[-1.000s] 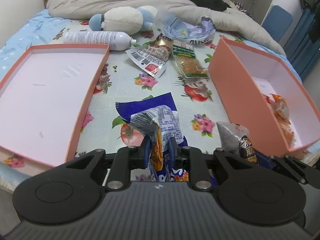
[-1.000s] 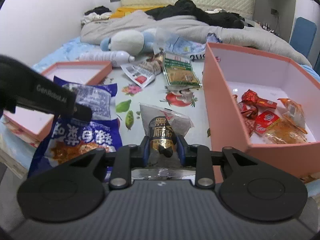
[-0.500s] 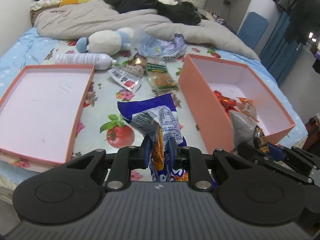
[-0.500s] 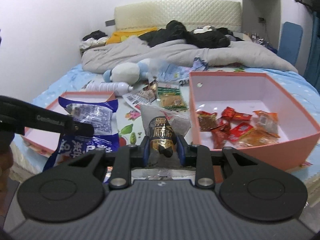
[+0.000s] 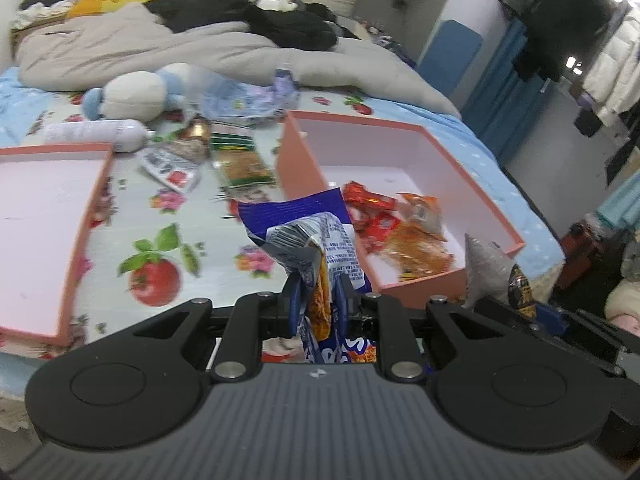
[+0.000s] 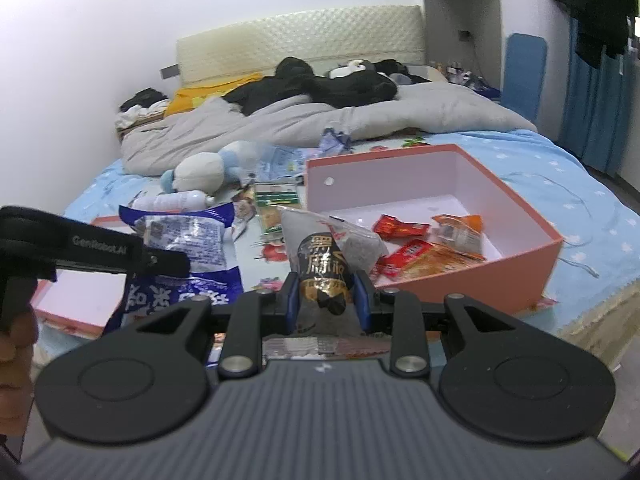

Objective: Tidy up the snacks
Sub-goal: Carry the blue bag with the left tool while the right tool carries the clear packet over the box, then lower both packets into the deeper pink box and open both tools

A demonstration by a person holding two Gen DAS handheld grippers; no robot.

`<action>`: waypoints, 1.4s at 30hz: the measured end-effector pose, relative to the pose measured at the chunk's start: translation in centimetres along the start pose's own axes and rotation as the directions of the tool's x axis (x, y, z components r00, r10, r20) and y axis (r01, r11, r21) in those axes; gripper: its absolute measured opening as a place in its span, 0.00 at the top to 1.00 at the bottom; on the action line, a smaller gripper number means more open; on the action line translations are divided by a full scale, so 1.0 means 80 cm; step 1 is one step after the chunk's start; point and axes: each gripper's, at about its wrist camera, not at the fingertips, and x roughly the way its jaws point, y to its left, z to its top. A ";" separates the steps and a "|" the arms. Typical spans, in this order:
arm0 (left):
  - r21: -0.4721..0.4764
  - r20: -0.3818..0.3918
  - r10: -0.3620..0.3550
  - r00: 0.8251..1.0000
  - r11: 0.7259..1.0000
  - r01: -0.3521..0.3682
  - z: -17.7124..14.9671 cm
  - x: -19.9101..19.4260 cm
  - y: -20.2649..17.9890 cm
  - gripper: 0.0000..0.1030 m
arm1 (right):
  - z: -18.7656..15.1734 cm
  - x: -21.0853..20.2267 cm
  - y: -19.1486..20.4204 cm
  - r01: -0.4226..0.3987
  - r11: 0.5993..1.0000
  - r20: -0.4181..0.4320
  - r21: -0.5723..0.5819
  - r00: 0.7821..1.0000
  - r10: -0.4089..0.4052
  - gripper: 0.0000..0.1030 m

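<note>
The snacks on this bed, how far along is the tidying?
A few red and orange packets already lie in the deep pink box. The left gripper holds a blue bag, the right gripper a grey sesame pouch. The green packet and others remain on the sheet.

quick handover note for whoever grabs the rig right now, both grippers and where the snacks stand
Left gripper: shut on the blue snack bag, held up off the bed.
Right gripper: shut on the grey sesame pouch, also held up.
Done: several red and orange snacks already lie in the deep pink box.
Left: put both held packs away, then the green packet and white wrapper on the bed. The shallow pink tray holds nothing visible.
</note>
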 end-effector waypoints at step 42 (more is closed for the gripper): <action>0.123 -0.161 -0.043 0.986 0.990 0.063 0.166 0.288 -0.067 0.79 | 0.072 0.246 -0.125 0.085 0.989 -0.173 0.118 0.983 -0.064 0.51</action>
